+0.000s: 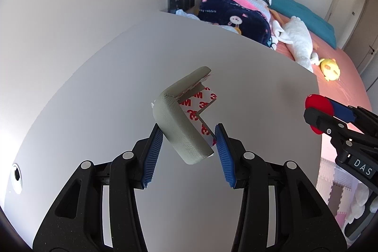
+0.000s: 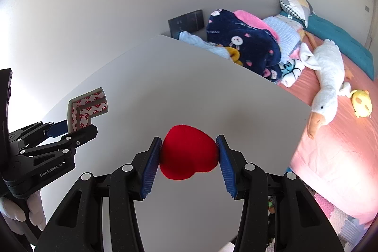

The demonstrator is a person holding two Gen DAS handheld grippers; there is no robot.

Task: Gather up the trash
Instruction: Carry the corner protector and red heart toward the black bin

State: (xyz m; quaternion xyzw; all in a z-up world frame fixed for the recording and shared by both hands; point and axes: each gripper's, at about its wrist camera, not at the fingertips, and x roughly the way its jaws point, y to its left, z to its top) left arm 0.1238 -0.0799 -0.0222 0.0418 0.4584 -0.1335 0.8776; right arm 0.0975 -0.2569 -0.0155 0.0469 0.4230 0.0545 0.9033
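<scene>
**Both grippers loaded above the white table**

Over the white table (image 1: 248, 77), the left gripper (image 1: 189, 141) pinches a grey foam corner guard (image 1: 182, 124) between its blue pads. The right gripper (image 2: 189, 152) squeezes a red fuzzy heart (image 2: 189, 157), lifted clear.

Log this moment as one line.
left gripper: shut on corner guard | right gripper: shut on red heart | both above white table

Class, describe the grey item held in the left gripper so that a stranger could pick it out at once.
Over the wide white table beside the bed, find the left gripper. Clamped in it is a grey foam corner guard, bent in an L. Unlike the red heart-shaped piece in the right gripper, its inner face carries white tape backing printed with red 3M logos.
</scene>
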